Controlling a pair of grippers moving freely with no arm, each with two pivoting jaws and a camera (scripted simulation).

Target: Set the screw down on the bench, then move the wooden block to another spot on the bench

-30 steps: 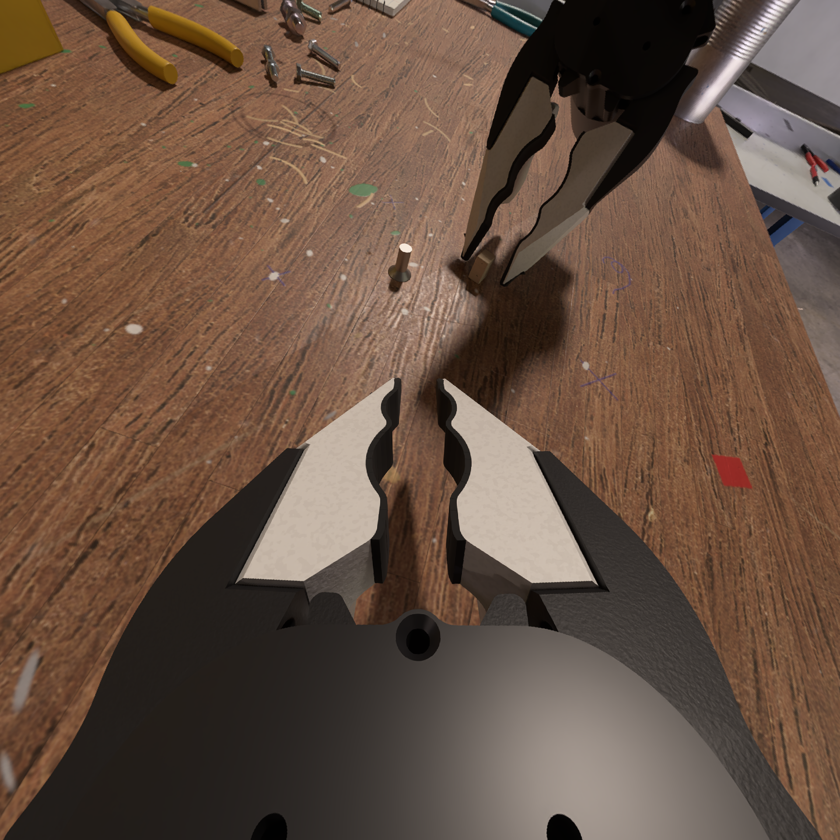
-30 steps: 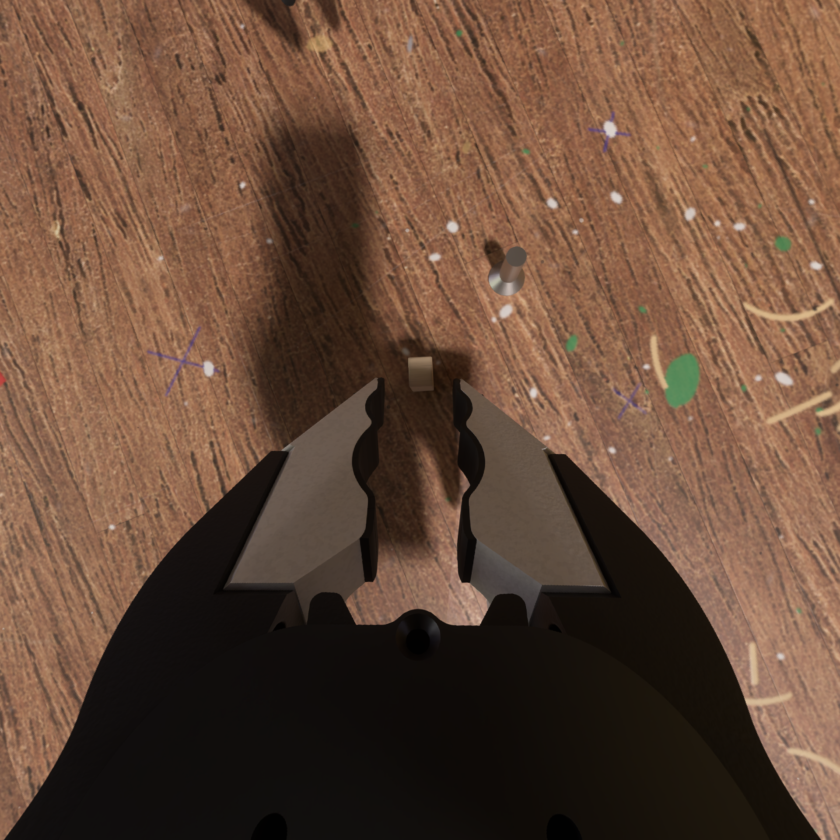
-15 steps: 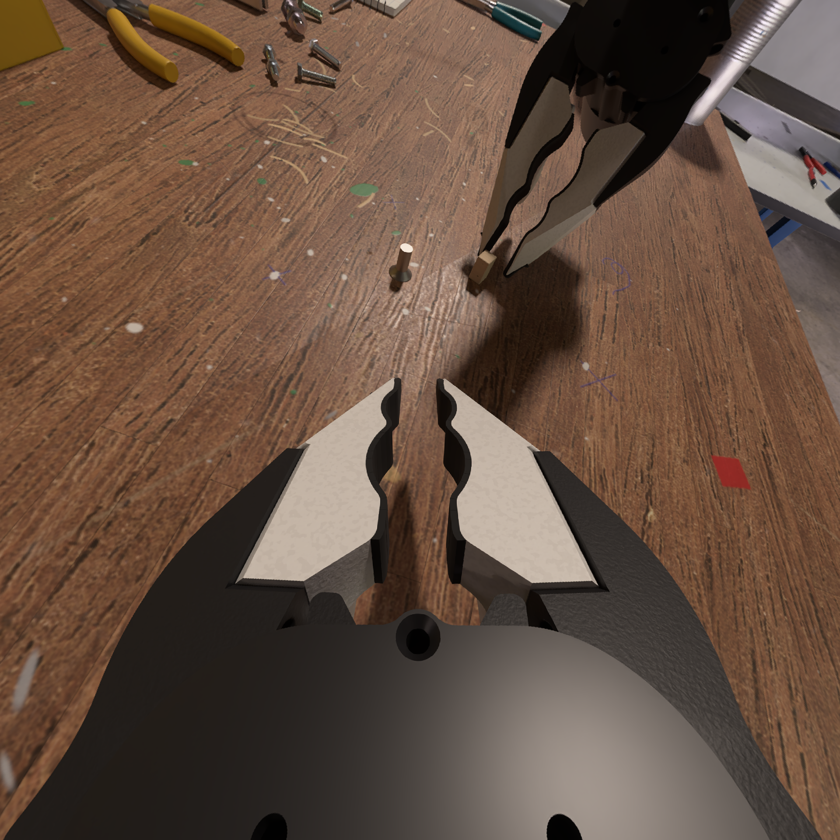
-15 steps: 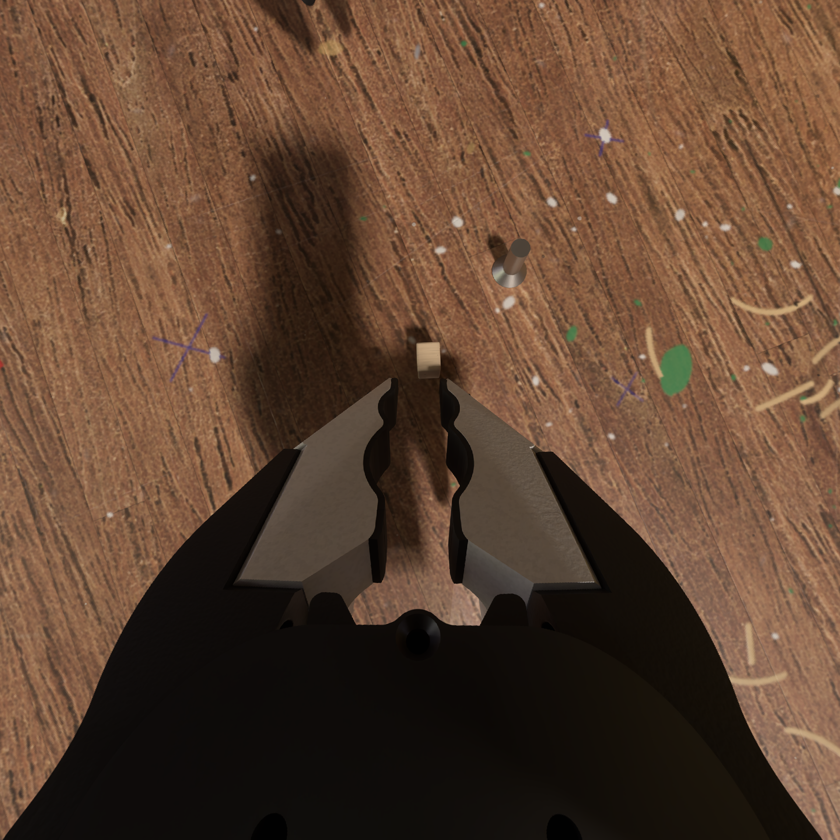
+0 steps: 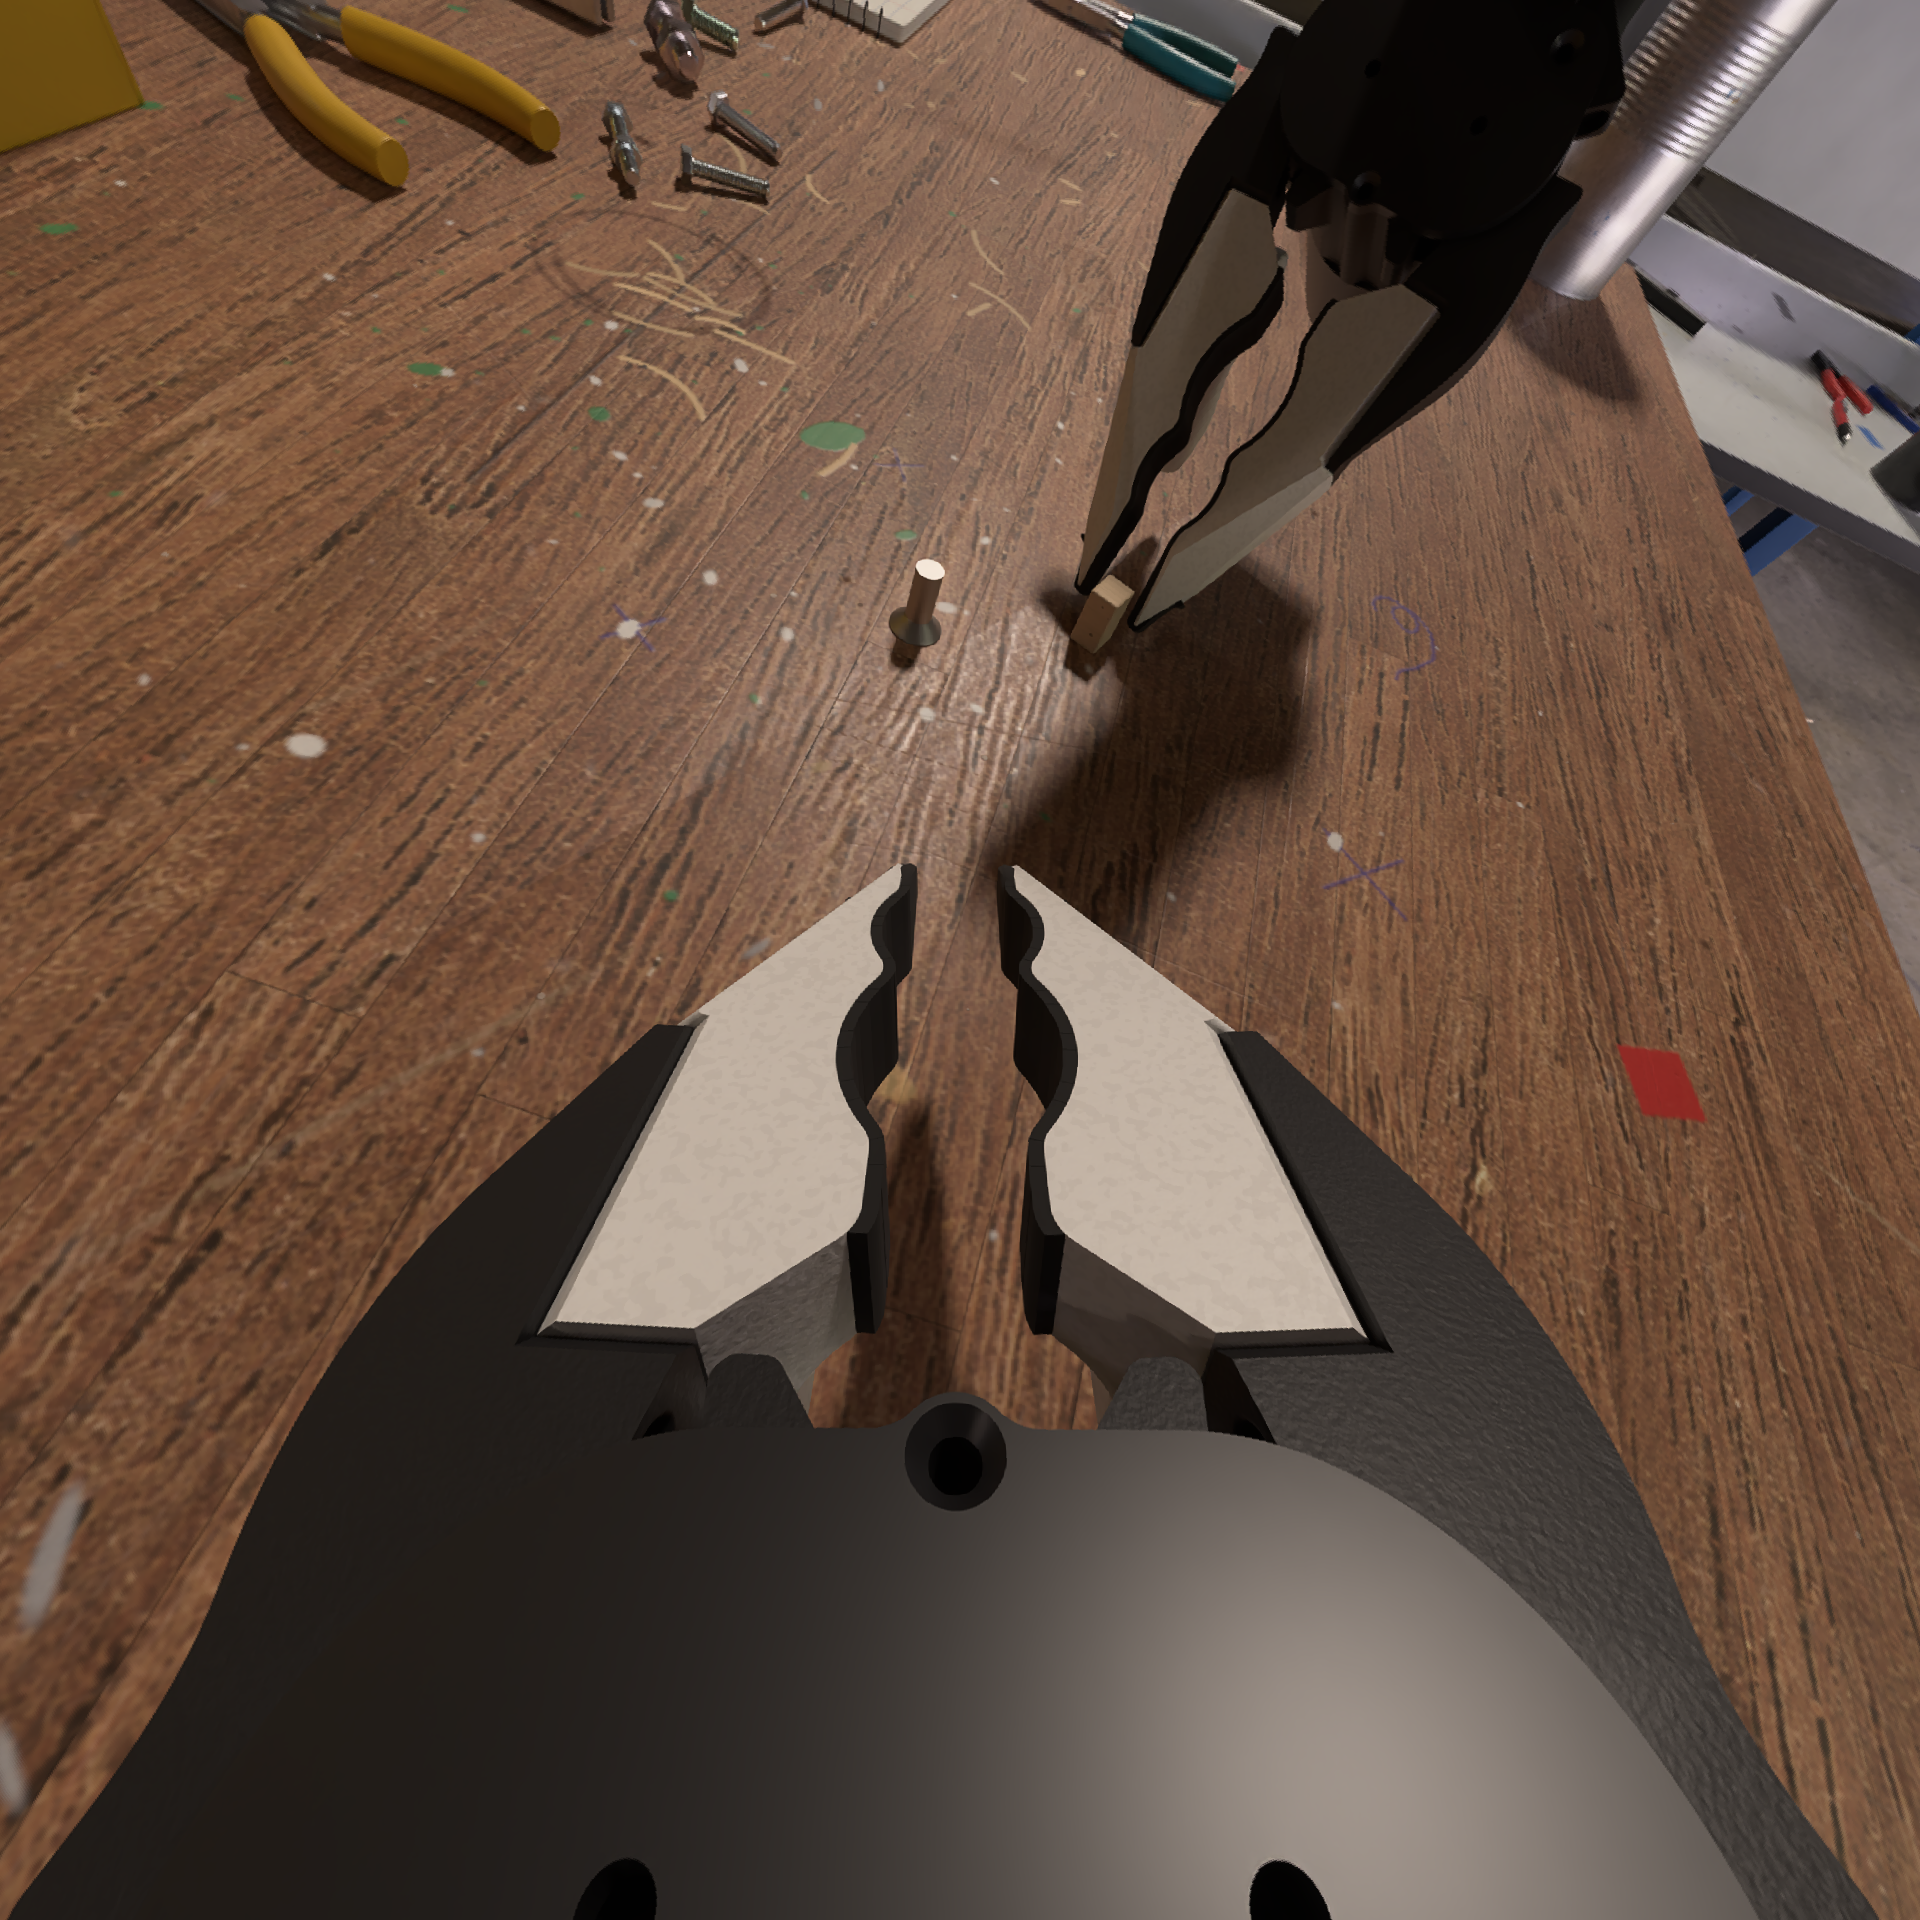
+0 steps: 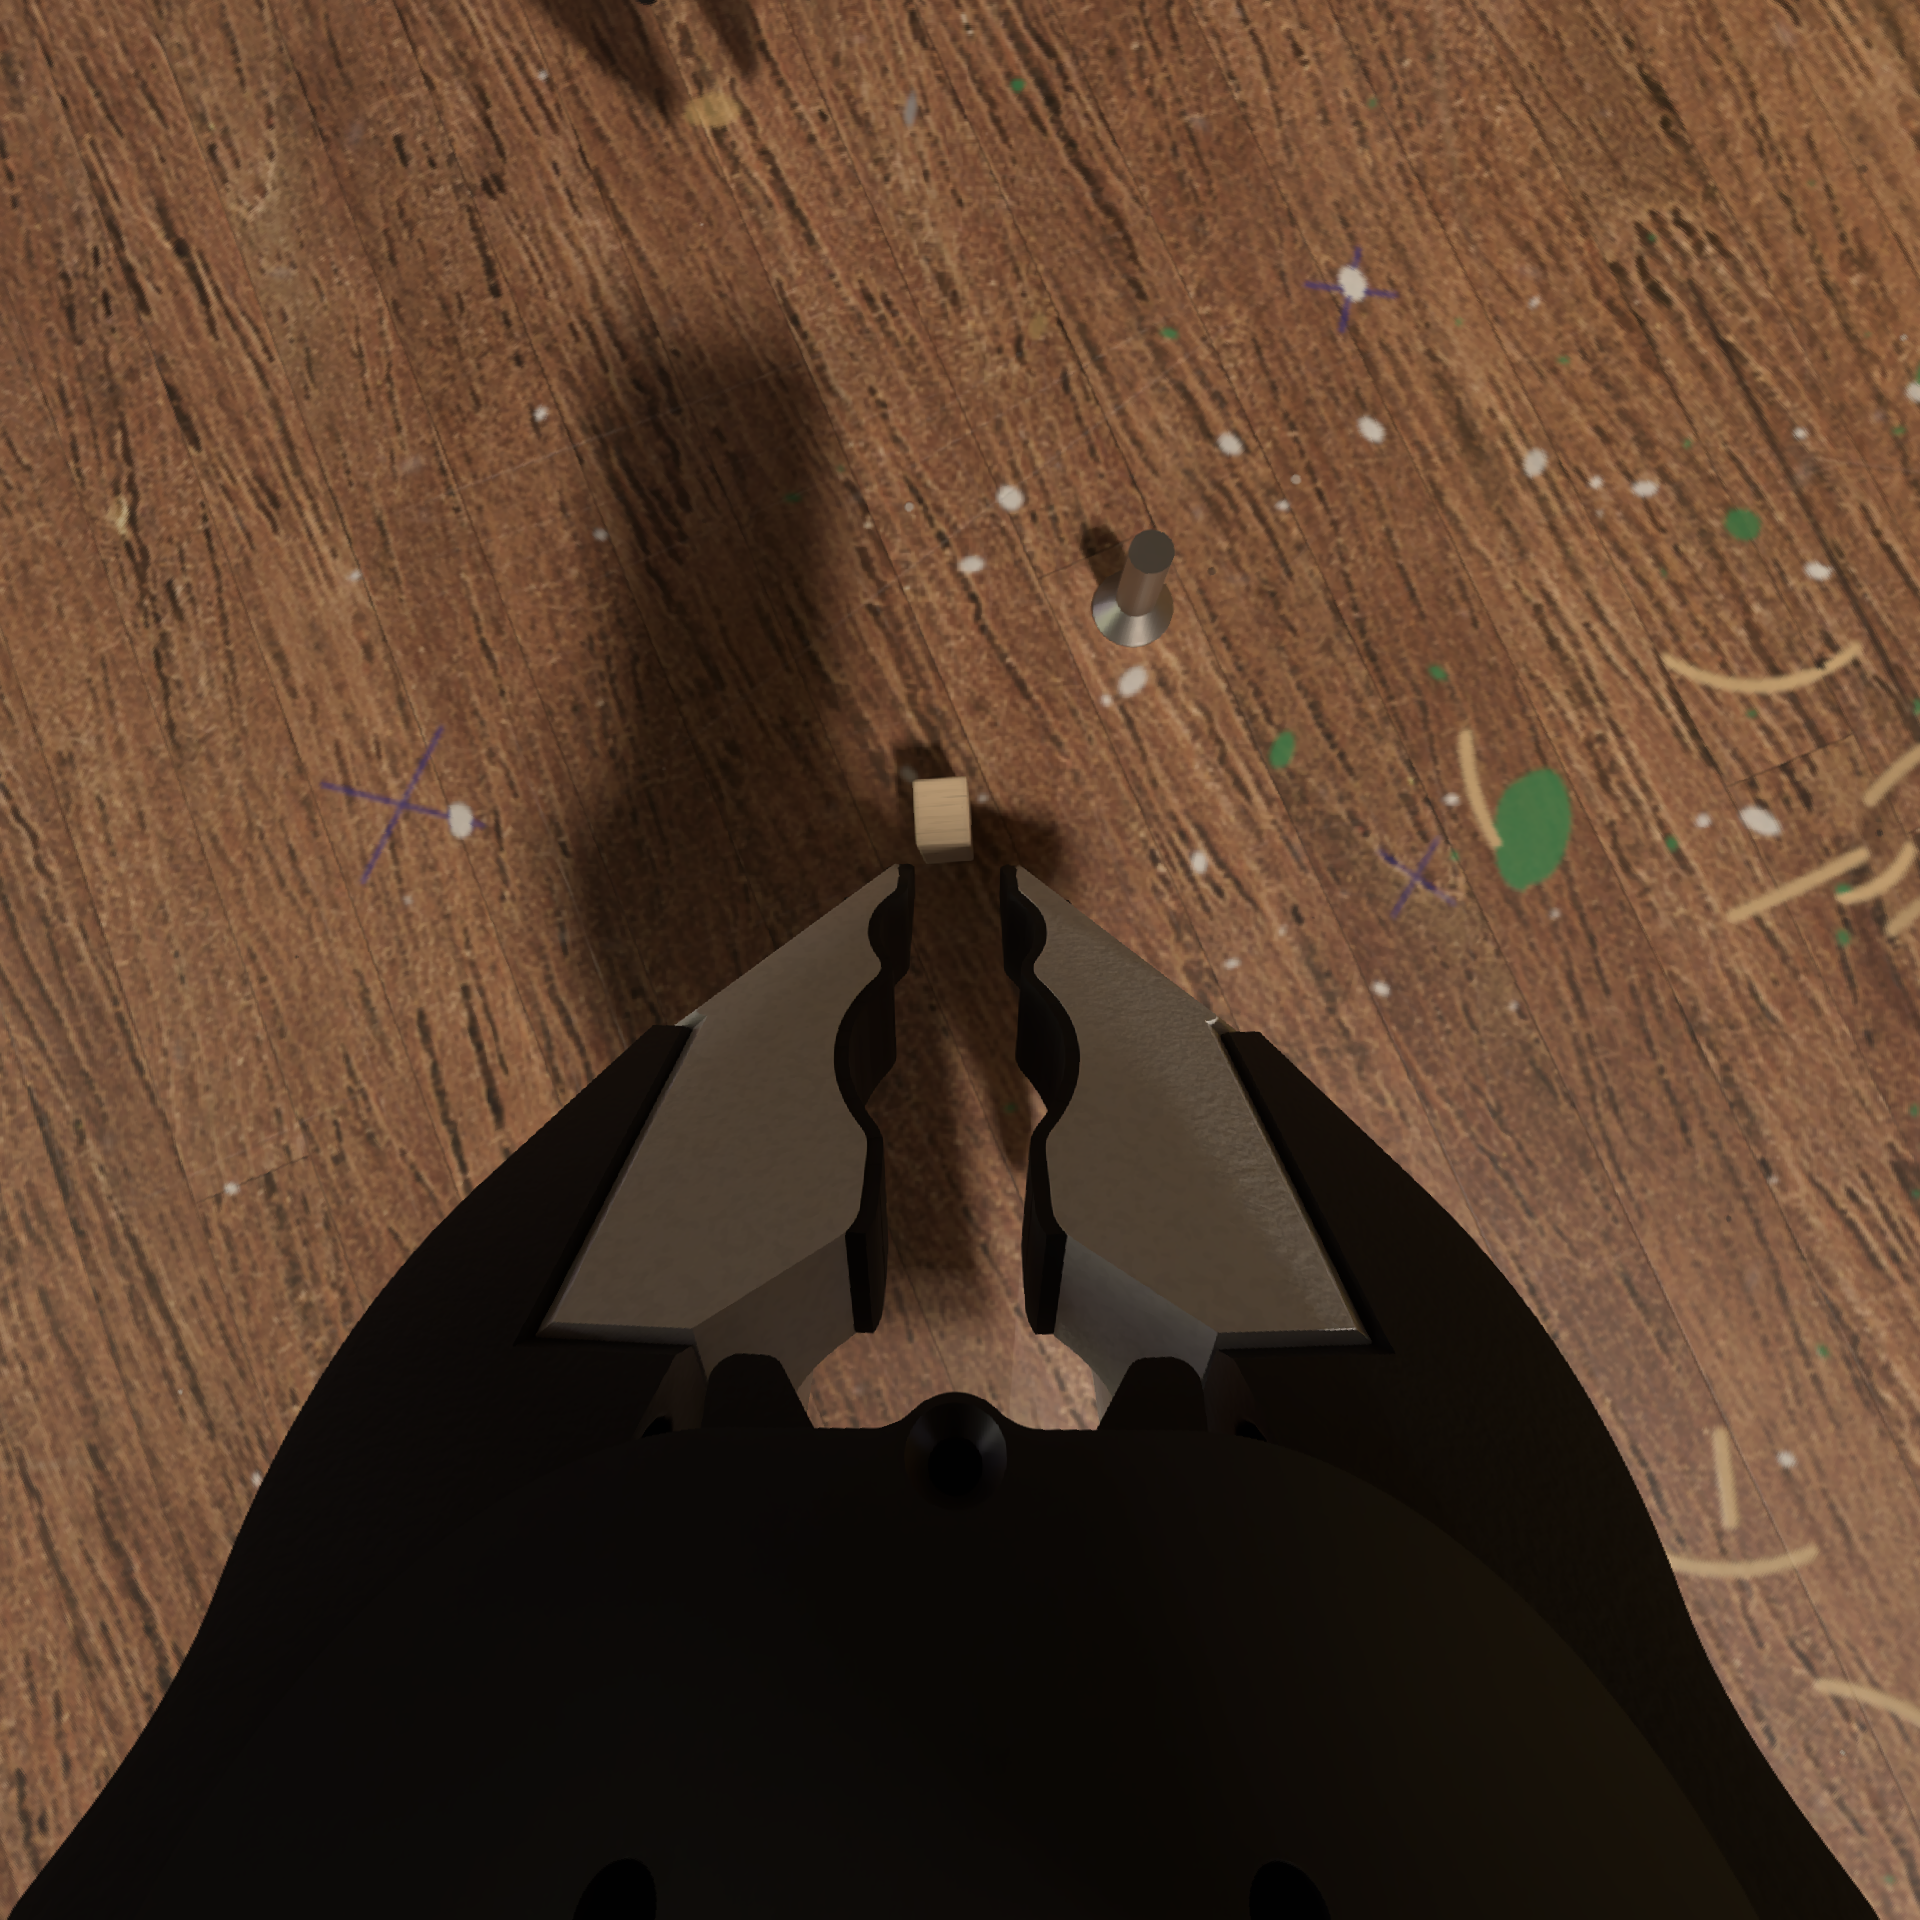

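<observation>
A small metal screw (image 5: 916, 613) stands head-down on the wooden bench (image 5: 416, 727); it also shows in the right wrist view (image 6: 1135, 592). A small pale wooden block (image 5: 1101, 615) stands on the bench just right of it. My right gripper (image 5: 1112, 611) points down at the block, and its left tip touches the block. In the right wrist view the block (image 6: 941, 819) lies just beyond the right gripper (image 6: 956, 871), whose jaws are drawn in to a narrow slit with nothing between them. My left gripper (image 5: 956, 873) is empty, its jaws at the same narrow slit, hanging nearer than both objects.
Yellow-handled pliers (image 5: 416, 73), several loose bolts (image 5: 717, 145) and a teal-handled tool (image 5: 1174, 47) lie at the far side. A threaded metal cylinder (image 5: 1662, 135) stands at the far right. The bench's right edge (image 5: 1829, 748) is close. A red mark (image 5: 1662, 1081) is on the bench.
The right gripper's jaws narrowed from a wide gap. Its tips then shifted down and left onto the block. The block, the screw and the left gripper have stayed put.
</observation>
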